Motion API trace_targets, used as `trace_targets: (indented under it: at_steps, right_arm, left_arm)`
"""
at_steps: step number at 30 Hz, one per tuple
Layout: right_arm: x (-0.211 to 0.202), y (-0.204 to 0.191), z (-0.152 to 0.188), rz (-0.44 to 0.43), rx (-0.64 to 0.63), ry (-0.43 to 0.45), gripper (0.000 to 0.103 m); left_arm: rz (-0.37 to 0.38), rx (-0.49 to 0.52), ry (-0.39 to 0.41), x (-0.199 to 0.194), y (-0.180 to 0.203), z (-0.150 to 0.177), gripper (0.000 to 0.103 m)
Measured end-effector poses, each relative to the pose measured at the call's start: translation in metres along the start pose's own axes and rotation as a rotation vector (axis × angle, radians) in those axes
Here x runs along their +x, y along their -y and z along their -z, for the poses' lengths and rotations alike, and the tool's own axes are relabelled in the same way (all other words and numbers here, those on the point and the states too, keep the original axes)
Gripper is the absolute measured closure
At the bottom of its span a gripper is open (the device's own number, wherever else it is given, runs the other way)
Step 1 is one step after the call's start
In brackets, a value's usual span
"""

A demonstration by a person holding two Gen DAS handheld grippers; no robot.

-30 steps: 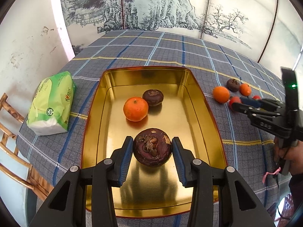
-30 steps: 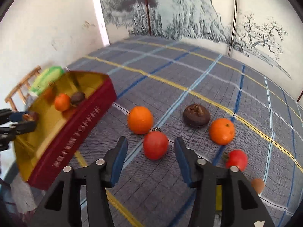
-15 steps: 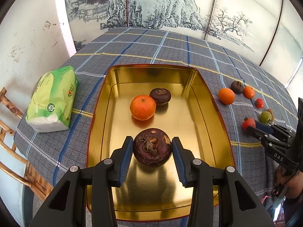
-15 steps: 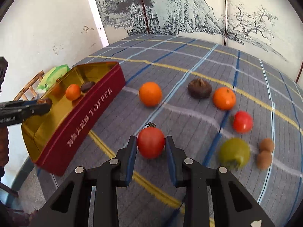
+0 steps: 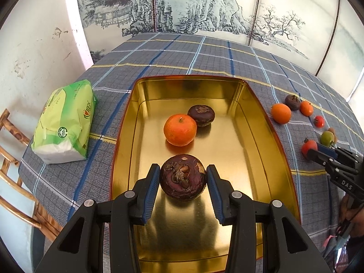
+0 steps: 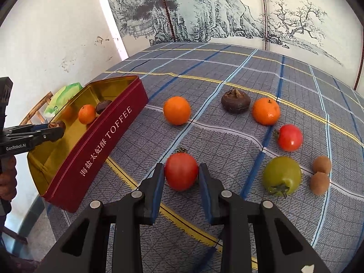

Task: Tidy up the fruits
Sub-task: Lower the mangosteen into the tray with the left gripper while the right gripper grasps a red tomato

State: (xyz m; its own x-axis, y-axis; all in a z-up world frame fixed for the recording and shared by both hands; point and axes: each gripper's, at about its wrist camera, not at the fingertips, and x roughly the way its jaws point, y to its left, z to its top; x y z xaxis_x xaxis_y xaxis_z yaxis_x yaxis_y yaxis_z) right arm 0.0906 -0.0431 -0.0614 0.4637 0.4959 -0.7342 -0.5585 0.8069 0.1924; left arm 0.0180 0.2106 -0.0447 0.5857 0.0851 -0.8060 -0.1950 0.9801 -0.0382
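Two grips set: left gripper point(image 5: 183, 178) clamps dark fruit point(image 5: 183, 177) over tin point(image 5: 257, 118); right gripper point(image 6: 181, 174) clamps red tomato point(image 6: 181, 171), tin point(image 6: 107, 134) at its ten o'clock.

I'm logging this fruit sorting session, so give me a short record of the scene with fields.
left tongs: shut on dark purple fruit, over the tin
right tongs: shut on red tomato, on the cloth
gold tin: holds one orange, one dark fruit
tissue pack: left of tin
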Motion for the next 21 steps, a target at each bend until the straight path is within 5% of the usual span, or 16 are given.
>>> trace_targets:
  at_steps: [21]
  right_arm:
    - [0.001,0.002,0.001,0.002,0.006,-0.002,0.075]
  left_arm:
    - [-0.048,0.023,0.018,0.008,-0.004,0.003,0.059]
